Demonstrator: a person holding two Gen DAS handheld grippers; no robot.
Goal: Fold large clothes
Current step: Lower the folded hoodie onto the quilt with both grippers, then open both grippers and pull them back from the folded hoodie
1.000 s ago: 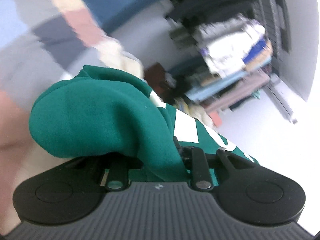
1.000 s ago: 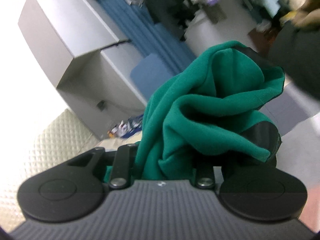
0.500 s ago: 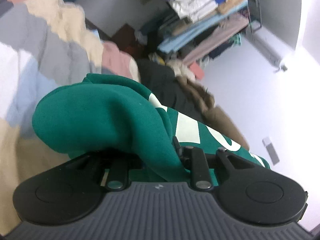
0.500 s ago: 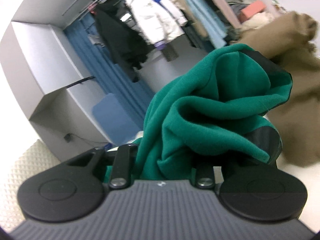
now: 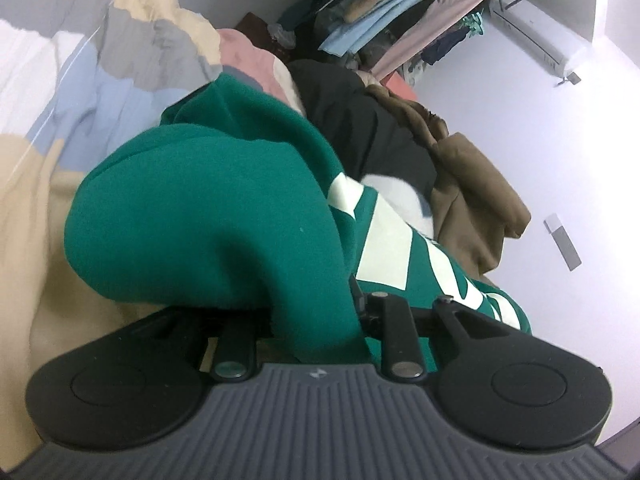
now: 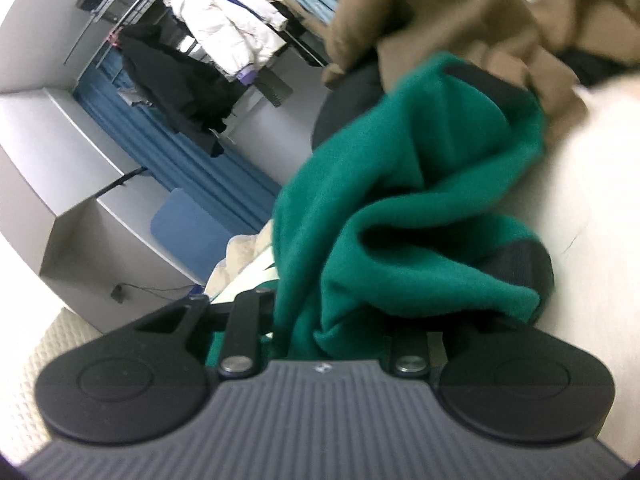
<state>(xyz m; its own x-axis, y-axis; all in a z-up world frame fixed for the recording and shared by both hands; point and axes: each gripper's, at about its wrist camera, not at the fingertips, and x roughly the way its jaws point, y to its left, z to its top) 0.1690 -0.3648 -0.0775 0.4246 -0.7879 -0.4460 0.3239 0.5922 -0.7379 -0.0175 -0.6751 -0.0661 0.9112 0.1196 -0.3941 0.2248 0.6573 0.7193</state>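
My left gripper (image 5: 316, 320) is clamped on a bunched fold of the green sweatshirt (image 5: 208, 216); the cloth swells up and over the jaws so thickly that the fingertips are buried in it. Cream-white lettering (image 5: 384, 248) runs across the part trailing off to the right of the jaws. My right gripper (image 6: 332, 332) is likewise closed on another handful of the same green sweatshirt (image 6: 400, 208), the fabric heaped in deep folds over it, with a dark ribbed cuff (image 6: 524, 268) showing at the right edge of the bundle.

Beyond the left bundle lies a patchwork blanket (image 5: 80, 64) of grey, pale blue, cream and pink, and to the right a black garment (image 5: 360, 120) beside a brown one (image 5: 472, 184). Past the right bundle I see that brown garment (image 6: 440, 20) close behind, and farther back a white puffer jacket (image 6: 224, 32) and a black coat (image 6: 172, 80) hanging on a rail beside blue curtains (image 6: 184, 160).
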